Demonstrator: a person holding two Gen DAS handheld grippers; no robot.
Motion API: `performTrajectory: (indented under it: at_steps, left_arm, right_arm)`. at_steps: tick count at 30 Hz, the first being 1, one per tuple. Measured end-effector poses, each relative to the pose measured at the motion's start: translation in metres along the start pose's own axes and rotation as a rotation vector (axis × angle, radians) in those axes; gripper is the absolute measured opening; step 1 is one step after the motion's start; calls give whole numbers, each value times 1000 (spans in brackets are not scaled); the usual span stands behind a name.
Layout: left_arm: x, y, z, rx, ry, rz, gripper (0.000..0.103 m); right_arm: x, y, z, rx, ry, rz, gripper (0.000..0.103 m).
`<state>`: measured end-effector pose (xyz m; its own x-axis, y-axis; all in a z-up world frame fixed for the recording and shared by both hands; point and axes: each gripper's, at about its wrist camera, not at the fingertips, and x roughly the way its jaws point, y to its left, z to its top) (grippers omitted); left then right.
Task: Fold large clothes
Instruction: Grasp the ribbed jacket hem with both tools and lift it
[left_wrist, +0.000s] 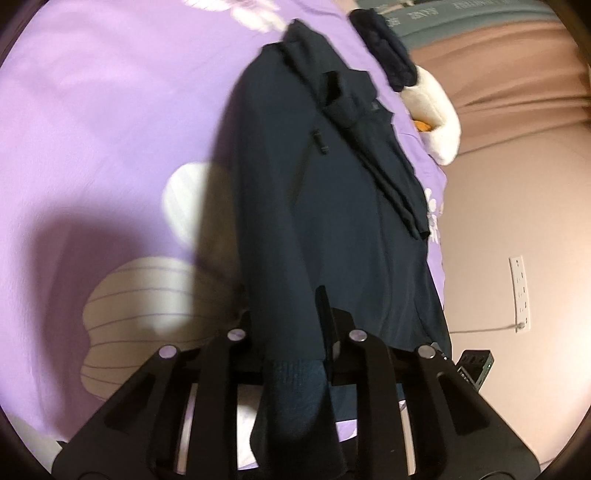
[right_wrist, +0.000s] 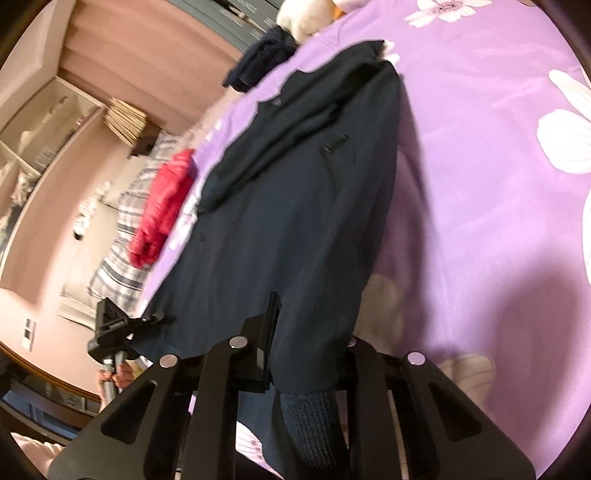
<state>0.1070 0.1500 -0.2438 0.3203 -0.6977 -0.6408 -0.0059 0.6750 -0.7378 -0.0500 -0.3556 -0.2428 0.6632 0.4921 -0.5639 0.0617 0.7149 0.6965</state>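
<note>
While both grippers are clamped on the ribbed hem of the dark navy jacket (left_wrist: 317, 206), the job in hand looks like carrying that bottom edge up toward the collar for a lengthwise fold. At the left gripper (left_wrist: 295, 369) the jaws pinch a bunched knit cuff of the hem between them, and the right gripper (right_wrist: 306, 387) is closed the same way on the hem's other corner (the knit band hangs down below the jaws in both wrist views). From those two pinches the jacket runs away across the purple flowered bedspread (left_wrist: 110, 129), lying mostly flat, with one sleeve (left_wrist: 373, 147) folded diagonally over the chest and a zipped pocket (left_wrist: 321, 142) showing beside it. To do the fold well, I judge that the two grips should rise together and travel level, so the hem stays taut between them and the body does not drag or skew; the folded sleeve could slide off if the lift is jerky. Landing the hem square on the shoulders, then smoothing, would keep the edges matched. Beyond the collar lie another dark garment (left_wrist: 388, 51) and a white plush toy (left_wrist: 436, 114), near enough to be kept out of the landing spot. A red garment (right_wrist: 166, 206) sits off the bedspread's far edge, well apart.
</note>
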Motion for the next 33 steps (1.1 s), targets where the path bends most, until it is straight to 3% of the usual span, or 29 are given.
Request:
performTrajectory:
  at_steps: [7, 15, 19, 33]
  left_arm:
    - [-9, -42, 7, 114, -26, -30, 20]
    - [-24, -75, 12, 177, -88, -94, 19]
    - [-36, -87, 6, 232, -118, -132, 13]
    - [-86, -117, -17, 342, -133, -218, 12]
  right_arm:
    - [-4, 24, 17, -50, -51, 78, 16]
    - [-14, 53, 36, -115, -120, 169, 16]
    - [-23, 61, 34, -146, -139, 188, 14]
    - [-68, 73, 30, -177, -169, 271, 12]
